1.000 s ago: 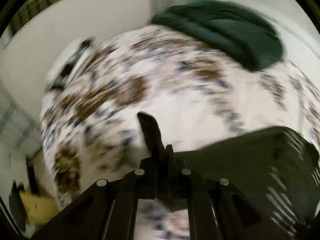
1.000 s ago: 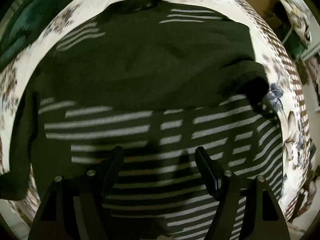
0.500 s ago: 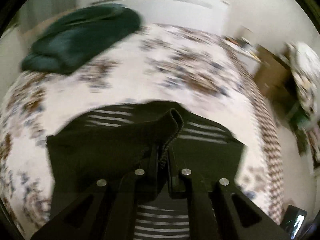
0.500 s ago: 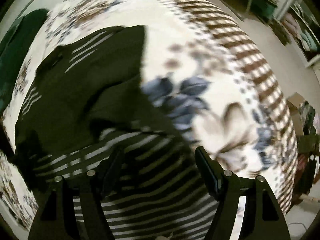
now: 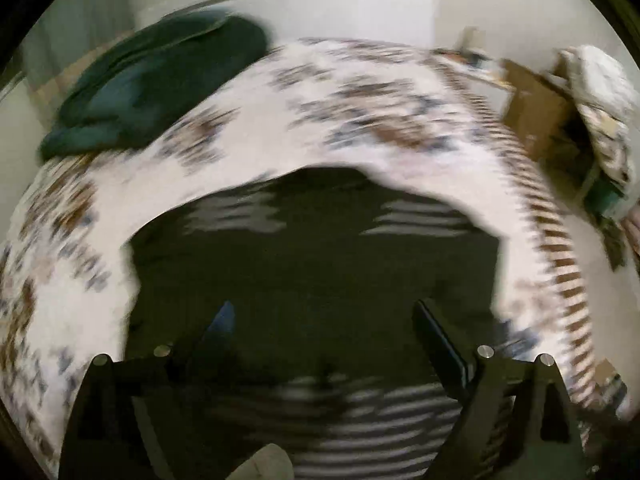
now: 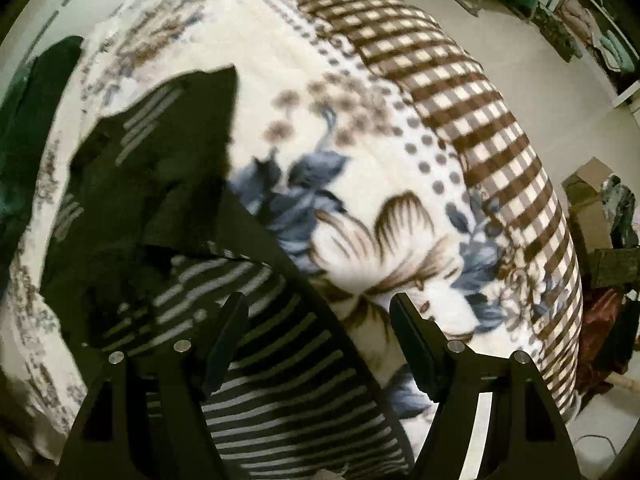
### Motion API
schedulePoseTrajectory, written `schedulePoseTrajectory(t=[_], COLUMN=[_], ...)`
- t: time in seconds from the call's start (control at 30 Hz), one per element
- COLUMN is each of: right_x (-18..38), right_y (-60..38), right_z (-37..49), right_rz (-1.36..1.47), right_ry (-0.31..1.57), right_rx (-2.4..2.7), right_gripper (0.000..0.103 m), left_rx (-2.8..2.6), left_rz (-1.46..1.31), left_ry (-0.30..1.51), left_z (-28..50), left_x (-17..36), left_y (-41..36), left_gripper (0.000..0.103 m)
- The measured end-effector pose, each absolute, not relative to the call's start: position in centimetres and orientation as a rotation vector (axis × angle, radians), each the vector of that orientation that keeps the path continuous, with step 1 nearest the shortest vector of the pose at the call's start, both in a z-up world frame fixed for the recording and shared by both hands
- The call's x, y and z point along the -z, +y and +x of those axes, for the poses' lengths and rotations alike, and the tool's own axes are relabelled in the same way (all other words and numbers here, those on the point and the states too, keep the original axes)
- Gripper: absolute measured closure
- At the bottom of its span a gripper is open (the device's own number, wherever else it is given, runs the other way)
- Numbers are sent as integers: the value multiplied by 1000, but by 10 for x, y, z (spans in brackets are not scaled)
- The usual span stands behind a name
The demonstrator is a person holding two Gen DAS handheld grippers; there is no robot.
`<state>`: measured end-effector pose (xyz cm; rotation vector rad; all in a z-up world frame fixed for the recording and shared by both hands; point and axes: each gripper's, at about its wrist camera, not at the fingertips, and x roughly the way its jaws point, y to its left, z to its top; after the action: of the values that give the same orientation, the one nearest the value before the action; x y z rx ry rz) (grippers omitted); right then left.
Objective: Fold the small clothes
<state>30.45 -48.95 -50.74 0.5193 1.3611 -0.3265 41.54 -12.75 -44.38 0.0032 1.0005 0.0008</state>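
A dark garment with white stripes lies partly folded on the flowered bed blanket. In the left wrist view my left gripper is open and empty above the garment's plain dark part. In the right wrist view the same garment fills the left and lower side, with a folded flap on top. My right gripper is open and empty over the garment's right edge, where it meets the blanket.
A dark green bundle of cloth lies at the bed's far left. The blanket's brown checked border marks the bed's right edge. Cardboard boxes and shelves with clutter stand on the floor beyond.
My left gripper held a dark sleeve, carried it over the garment, and has now let go and opened. My right gripper has swung right toward the garment's right edge.
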Motion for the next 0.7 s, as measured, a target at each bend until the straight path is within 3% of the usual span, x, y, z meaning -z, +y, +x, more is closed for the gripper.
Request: schedulePoseTrajectory(t=[0.27, 0.5, 0.53, 0.63, 0.7], right_x=[493, 541, 548, 560, 548], right_y=[-449, -390, -383, -361, -357], right_z=[389, 482, 489, 501, 498], right_rz=[453, 345, 322, 198, 160], right_ry=[1301, 1370, 1382, 1394, 1322], right_rx=[178, 102, 88, 76, 108], right_gripper=[28, 31, 37, 100, 100], left_rx=[-441, -544, -543, -532, -525], left_rz=[-60, -73, -82, -117, -119], left_ry=[1176, 1175, 1174, 1170, 1161], left_z=[376, 384, 388, 401, 411], left_x=[504, 519, 521, 524, 524], left_y=[54, 99, 101, 108, 108], left_gripper=[12, 10, 8, 8, 8])
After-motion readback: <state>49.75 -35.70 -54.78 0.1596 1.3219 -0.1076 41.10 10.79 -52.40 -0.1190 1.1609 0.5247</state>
